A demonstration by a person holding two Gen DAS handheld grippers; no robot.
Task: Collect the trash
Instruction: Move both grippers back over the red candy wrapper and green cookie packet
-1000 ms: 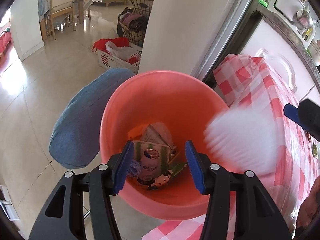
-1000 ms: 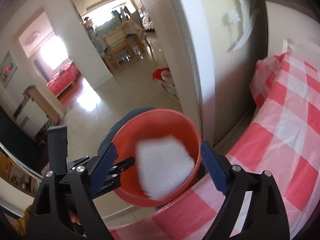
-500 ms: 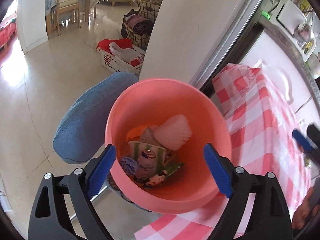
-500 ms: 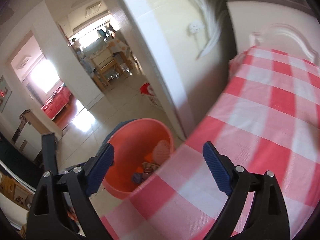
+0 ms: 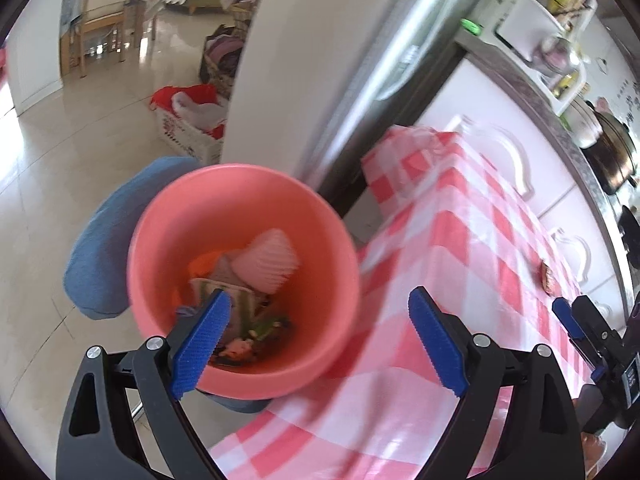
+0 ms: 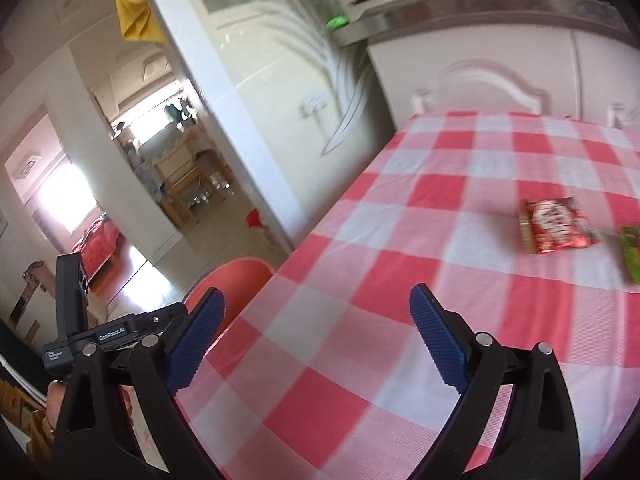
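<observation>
We see the left gripper (image 5: 318, 338) with blue ribbed pads spread wide, nothing between them; its jaws have just been opening, from a narrower gap a second ago. It hangs half over the round salmon-pink plastic bin (image 5: 244, 280) and half over the red-and-white checked tablecloth (image 5: 460, 248). A second ago it sat lower, centred over the bin mouth, so the bin now looks smaller and shifted left in its view. The bin stands on the floor just beside the table edge, next to a blue rounded cushion (image 5: 102, 240). Inside the bin lies the white ribbed foam wrapper (image 5: 268, 266), on top of a carton, orange scraps and other wrappers; a second ago that white piece was a blur in the air at the bin rim.

The right gripper (image 6: 316, 334) is also spread wide and empty, jaws just opened a bit further. A second ago its view was over the bin with the white piece between the jaws; now it faces the tablecloth, only the bin's rim (image 6: 236, 276) showing at left. Farther on the cloth lies a red foil snack packet (image 6: 554, 224), with a green wrapper (image 6: 632, 250) just beside it at the frame edge. White cabinet doors (image 6: 480, 80) stand behind the table.
</observation>
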